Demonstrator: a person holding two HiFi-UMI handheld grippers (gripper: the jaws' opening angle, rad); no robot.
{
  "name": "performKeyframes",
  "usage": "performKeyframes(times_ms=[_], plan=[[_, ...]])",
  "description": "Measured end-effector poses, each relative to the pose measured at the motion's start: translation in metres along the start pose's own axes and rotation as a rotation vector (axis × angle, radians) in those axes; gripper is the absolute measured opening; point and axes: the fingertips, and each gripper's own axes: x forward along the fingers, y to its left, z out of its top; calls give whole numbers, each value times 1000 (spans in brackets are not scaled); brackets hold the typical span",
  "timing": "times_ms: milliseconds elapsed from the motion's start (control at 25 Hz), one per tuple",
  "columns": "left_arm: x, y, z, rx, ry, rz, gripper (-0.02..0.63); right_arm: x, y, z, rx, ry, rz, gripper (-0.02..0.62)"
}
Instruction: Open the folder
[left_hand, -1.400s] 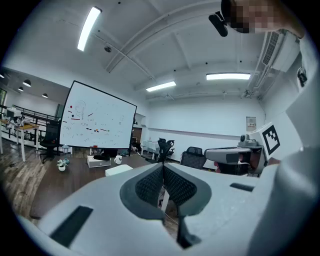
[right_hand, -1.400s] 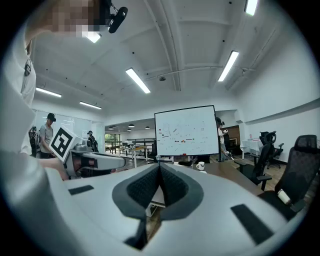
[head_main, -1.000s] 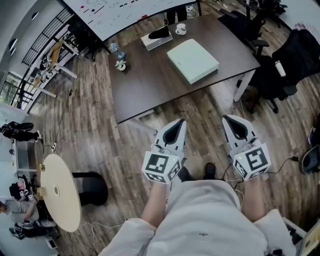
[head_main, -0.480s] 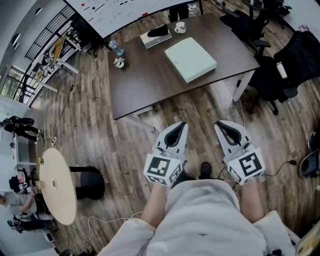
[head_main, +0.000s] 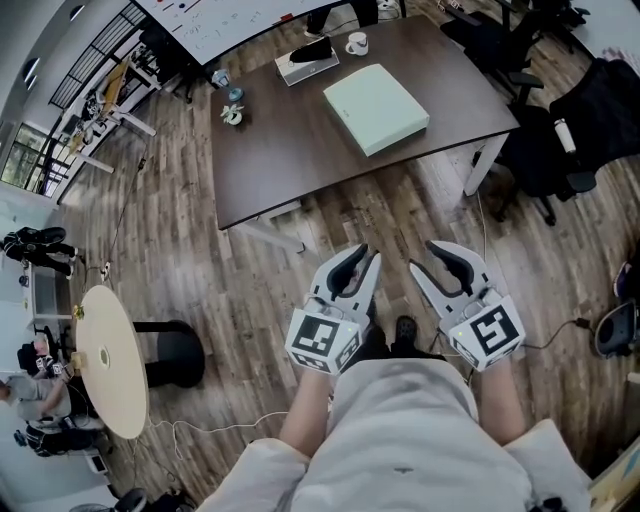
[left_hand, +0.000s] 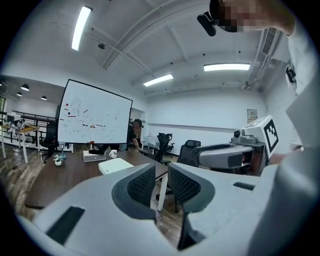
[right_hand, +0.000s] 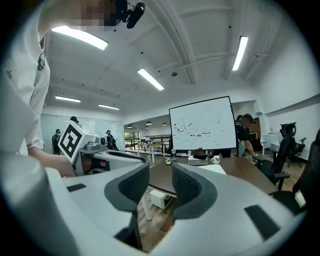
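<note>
The folder (head_main: 376, 108) is pale green and lies shut on the dark brown table (head_main: 270, 165). It also shows small and far off as the folder (left_hand: 116, 165) in the left gripper view and the folder (right_hand: 212, 169) in the right gripper view. Both grippers hang side by side above the wooden floor, well short of the table's near edge. My left gripper (head_main: 362, 258) and my right gripper (head_main: 422, 257) point toward the table. Their jaws have just been opening and stand open, with nothing between them; the right pair gapes wider. The left gripper (left_hand: 161, 172) and right gripper (right_hand: 160, 175) hold only air.
A white mug (head_main: 357, 43), a flat box with a dark object on it (head_main: 307, 62) and small ornaments (head_main: 232, 112) sit at the table's far side. Black office chairs (head_main: 560, 130) stand to the right, a round pale table (head_main: 112, 362) to the left. A whiteboard (head_main: 230, 20) stands behind.
Both grippers' jaws have gone from shut to open. Both hands have shifted a little, and the table now sits higher in the head view.
</note>
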Motion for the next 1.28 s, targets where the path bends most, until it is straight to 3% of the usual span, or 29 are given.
performKeyframes(times_ms=[160,480,1280], plan=[[4,4,-7,2,17,9,83,4,-4,-2,4,5,10,165],[24,25,-13,-13,28,-2,86,25,-24,-6,13,18,-13,167],[122,161,16,-40,6,-36,86,154,-119,28,-36,63,-58,161]])
